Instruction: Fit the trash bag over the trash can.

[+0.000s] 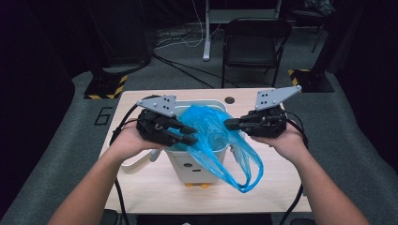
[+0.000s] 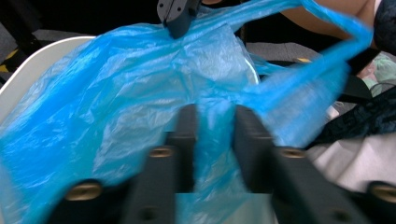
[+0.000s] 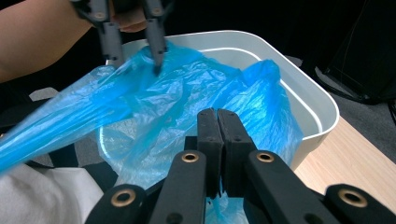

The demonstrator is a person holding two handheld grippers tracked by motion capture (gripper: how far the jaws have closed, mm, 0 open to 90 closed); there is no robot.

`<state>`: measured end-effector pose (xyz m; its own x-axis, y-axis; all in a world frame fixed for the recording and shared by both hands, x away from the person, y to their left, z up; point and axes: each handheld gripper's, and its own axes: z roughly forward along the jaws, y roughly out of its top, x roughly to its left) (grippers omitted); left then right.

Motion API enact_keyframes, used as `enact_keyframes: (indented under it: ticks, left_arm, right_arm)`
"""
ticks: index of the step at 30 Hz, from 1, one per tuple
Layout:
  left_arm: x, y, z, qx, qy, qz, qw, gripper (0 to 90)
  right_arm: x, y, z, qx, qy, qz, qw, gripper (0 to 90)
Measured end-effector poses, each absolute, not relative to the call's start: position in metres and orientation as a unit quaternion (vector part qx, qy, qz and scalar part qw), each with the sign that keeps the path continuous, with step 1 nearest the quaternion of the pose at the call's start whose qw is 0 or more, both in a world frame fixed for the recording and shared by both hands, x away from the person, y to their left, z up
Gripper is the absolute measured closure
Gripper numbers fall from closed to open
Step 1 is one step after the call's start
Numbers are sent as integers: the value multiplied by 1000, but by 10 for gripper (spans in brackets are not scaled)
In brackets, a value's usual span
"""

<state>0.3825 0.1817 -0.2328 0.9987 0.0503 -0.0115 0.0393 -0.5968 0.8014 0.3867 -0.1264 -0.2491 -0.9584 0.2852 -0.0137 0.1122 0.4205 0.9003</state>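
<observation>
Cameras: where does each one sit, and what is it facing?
High view: above the table edge, looking forward and down on the bin and blue bag; forearms and both tongs show.
Left gripper view: on the left tongs, facing the bag.
Right gripper view: on the right tongs, facing bag and bin.
All share the bag.

Left hand-held gripper (image 1: 187,134) with jaws slightly apart, right hand-held gripper (image 1: 228,123) clamped tight, both pointing inward.
</observation>
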Motion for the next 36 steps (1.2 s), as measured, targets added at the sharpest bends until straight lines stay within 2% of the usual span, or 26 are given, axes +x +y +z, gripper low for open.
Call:
enact_keyframes:
  ticks: [2, 4, 11, 22, 36]
  left_arm:
    - [381, 189, -232, 893, 23, 11, 450, 872]
    - [379, 194, -231, 895, 25, 19, 444, 890]
    - [384, 219, -231, 887, 52, 45, 456, 893]
    - [410, 265, -236, 866, 134, 77, 475, 894]
    - [430, 284, -256, 854, 189, 68, 480, 893]
  right_arm:
    - [386, -127, -249, 117, 838, 525, 84, 881]
    - [384, -128, -248, 117, 838, 526, 84, 881]
    - [384, -132, -248, 122, 837, 525, 89, 881]
    - [406, -148, -256, 170, 826, 529, 91, 885]
    - [421, -155, -277, 205, 831, 510, 83, 885]
